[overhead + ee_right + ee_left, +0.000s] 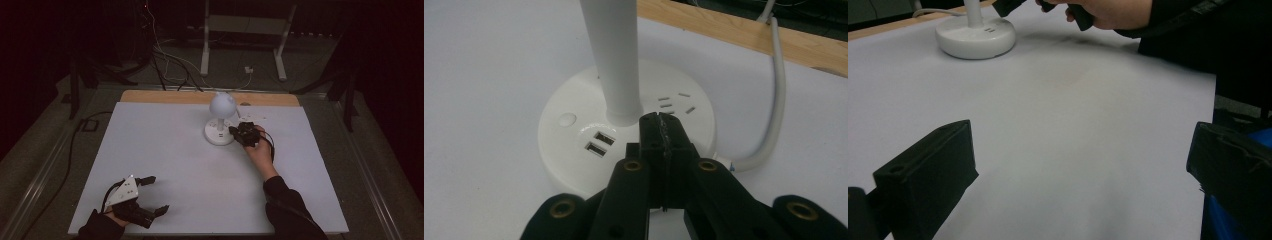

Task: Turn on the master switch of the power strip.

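A white desk lamp with a round head stands on a round white base at the back middle of the white table. The base carries two USB ports, a round button and socket slots, and its stem rises from the middle. My right gripper is shut with nothing between its jaws, tips over the base just beside the stem; in the high view it sits at the base's right edge. My left gripper rests open at the table's front left, its fingers wide apart over bare table.
A white cable runs from the lamp base toward the wooden back edge of the table. Beyond the table stand a white frame and loose cables on the floor. The person's dark sleeve lies at the front right.
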{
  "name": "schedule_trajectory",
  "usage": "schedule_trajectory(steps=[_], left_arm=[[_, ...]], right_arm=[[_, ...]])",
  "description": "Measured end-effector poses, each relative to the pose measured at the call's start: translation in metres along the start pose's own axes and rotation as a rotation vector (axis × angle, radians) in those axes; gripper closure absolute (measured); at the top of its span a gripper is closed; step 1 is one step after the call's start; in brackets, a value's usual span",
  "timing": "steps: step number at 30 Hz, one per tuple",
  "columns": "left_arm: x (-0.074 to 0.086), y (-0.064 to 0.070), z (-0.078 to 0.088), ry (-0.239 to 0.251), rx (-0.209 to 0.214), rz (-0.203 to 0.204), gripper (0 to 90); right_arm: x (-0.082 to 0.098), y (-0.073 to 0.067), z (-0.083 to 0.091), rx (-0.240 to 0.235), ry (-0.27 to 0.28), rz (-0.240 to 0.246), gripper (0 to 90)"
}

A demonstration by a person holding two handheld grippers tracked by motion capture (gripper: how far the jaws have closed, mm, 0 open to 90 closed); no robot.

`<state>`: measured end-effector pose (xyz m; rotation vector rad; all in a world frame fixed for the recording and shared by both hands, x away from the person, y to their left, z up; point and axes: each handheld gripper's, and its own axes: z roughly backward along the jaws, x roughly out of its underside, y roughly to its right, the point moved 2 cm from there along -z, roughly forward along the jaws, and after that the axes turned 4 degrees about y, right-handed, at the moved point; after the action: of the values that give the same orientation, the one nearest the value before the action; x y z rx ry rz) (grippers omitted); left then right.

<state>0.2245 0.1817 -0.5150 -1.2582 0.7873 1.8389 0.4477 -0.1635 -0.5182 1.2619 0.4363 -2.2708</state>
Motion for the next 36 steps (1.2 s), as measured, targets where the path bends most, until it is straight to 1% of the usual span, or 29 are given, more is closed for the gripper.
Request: schedule_trajectory(steps=[5,6,7,9,15,17,20,26,30,31,35,36], left_arm=[[0.0,0.0,0.0,-0.002,0.0,-0.001,0.0],[0.0,0.0,0.0,-0.002,0.001,-0.001,0.0],[0.0,0.0,0.0,-0.002,0.002,-0.002,0.0],[0.0,0.0,0.0,0.0,0.002,-0.002,0.0],[0.0,0.0,0.0,-0.001,0.002,-0.001,0.0],[0.0,0.0,0.0,-0.003,0.001,-0.002,0.0],[0.0,0.001,-0.001,-0.003,0.001,-0.003,0.0],[0.0,0.001,-0.001,-0.005,0.002,-0.003,0.0],[0.0,0.001,-0.001,-0.004,0.002,-0.004,0.0],[0.0,0.001,-0.001,-0.003,0.002,-0.003,0.0],[0.0,0.001,-0.001,-0.003,0.001,-0.002,0.0],[0.0,0.001,-0.001,-0.004,0.001,-0.003,0.0]], right_arm=[[0.002,-0.002,-0.003,0.006,0.0,0.013,90.0],[0.003,-0.003,-0.003,0.019,-0.002,0.028,90.0],[0.003,-0.003,-0.003,0.019,-0.002,0.028,90.0],[0.005,-0.003,-0.004,0.035,-0.001,0.039,90.0],[0.007,-0.004,-0.004,0.037,0.012,0.05,90.0],[0.006,-0.004,-0.004,0.045,0.0,0.052,90.0],[0.006,-0.005,-0.004,0.044,-0.004,0.05,90.0],[0.006,-0.009,-0.005,0.062,-0.015,0.086,90.0],[0.007,-0.01,-0.005,0.072,-0.016,0.096,90.0],[0.006,-0.01,-0.006,0.077,-0.021,0.109,90.0],[0.006,-0.011,-0.006,0.081,-0.029,0.11,90.0],[0.006,-0.01,-0.006,0.076,-0.029,0.098,90.0]])
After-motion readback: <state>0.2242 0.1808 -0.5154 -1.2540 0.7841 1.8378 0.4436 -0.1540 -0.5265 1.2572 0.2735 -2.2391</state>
